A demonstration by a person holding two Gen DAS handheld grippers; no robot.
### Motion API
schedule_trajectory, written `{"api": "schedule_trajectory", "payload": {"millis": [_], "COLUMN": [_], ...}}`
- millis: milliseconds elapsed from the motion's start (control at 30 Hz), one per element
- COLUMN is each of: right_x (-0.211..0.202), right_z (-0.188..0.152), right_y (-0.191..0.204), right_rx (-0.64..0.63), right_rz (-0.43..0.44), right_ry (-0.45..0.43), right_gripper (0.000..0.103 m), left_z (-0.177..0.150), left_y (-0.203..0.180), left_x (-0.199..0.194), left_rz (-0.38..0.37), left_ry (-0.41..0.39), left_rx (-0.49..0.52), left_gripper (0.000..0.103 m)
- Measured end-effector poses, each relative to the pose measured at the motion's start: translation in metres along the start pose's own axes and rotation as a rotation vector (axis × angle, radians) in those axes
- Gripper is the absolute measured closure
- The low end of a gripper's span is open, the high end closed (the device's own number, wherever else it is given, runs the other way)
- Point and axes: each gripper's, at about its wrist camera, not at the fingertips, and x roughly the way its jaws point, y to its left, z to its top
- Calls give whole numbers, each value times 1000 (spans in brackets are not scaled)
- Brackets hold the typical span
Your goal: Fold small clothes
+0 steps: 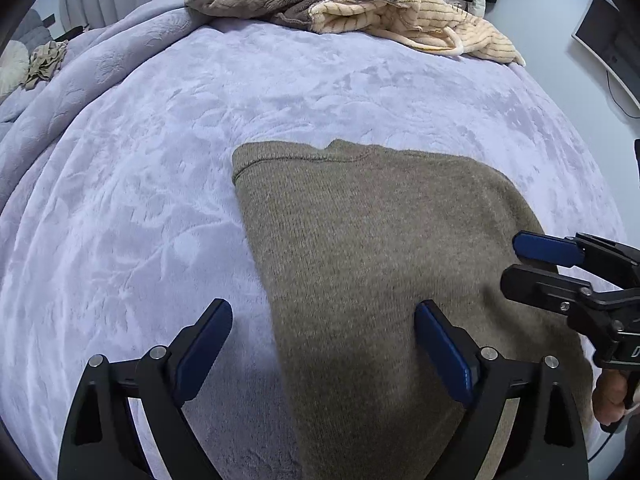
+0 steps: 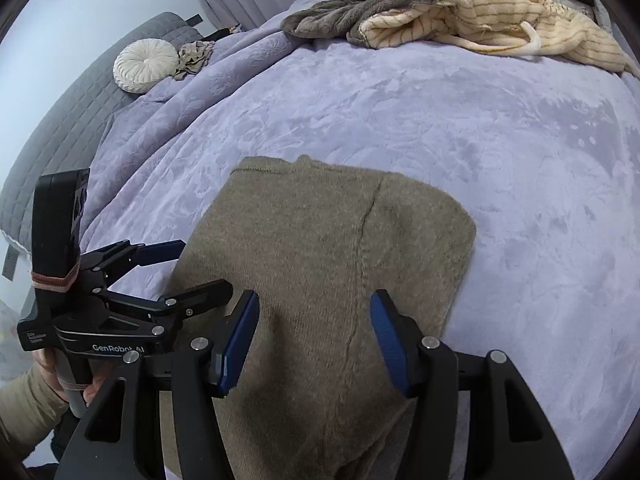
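An olive-brown knit sweater (image 1: 380, 240) (image 2: 320, 248) lies folded and flat on the lilac blanket (image 1: 160, 168) (image 2: 540, 180), its collar end pointing away from me. My left gripper (image 1: 324, 306) (image 2: 202, 268) is open wide and straddles the sweater's left edge, one finger over the blanket and the other over the knit. My right gripper (image 2: 314, 298) (image 1: 516, 260) hovers over the near right part of the sweater. It is open, and its pads press on nothing. The sweater's near end is hidden under both grippers.
A pile of brown fleece and cream striped clothes (image 1: 360, 8) (image 2: 480, 20) lies at the far edge of the bed. A round white cushion (image 2: 144, 65) and a small beige garment (image 2: 194, 56) sit at the far left. A person's hand (image 1: 608, 396) holds the right gripper.
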Motion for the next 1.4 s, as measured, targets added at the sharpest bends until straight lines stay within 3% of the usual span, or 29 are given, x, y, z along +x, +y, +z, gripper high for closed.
{"api": "schedule_trajectory", "payload": {"millis": [200, 367, 467, 600, 800, 900, 1000, 1133, 1400], "right_x": [33, 31, 10, -34, -103, -115, -102, -63, 1], "right_z": [26, 31, 22, -8, -59, -72, -69, -51, -35], "right_y": [-14, -22, -25, -34, -92, -115, -106, -75, -52], "right_rx": [4, 36, 78, 94, 231, 363, 383, 345, 322], "right_rz": [-55, -72, -78, -103, -158, -91, -8, 58, 116], "right_ry": [61, 72, 50, -5, -67, -105, -111, -58, 53], "right_gripper": [40, 40, 39, 23, 23, 22, 22, 23, 23], "left_z": [19, 26, 20, 3, -19, -28, -31, -28, -21], "left_y": [0, 9, 16, 55, 125, 125, 92, 50, 39], "left_x": [22, 26, 6, -31, -44, -34, -22, -4, 30], "left_rz": [-4, -51, -46, -123, -177, -256, -308, -321, -363], "left_ry": [54, 95, 68, 24, 62, 104, 130, 167, 210], "left_rx": [-8, -58, -54, -108, -249, -297, -265, -222, -263], "left_gripper": [9, 9, 9, 9, 9, 9, 9, 9, 9]}}
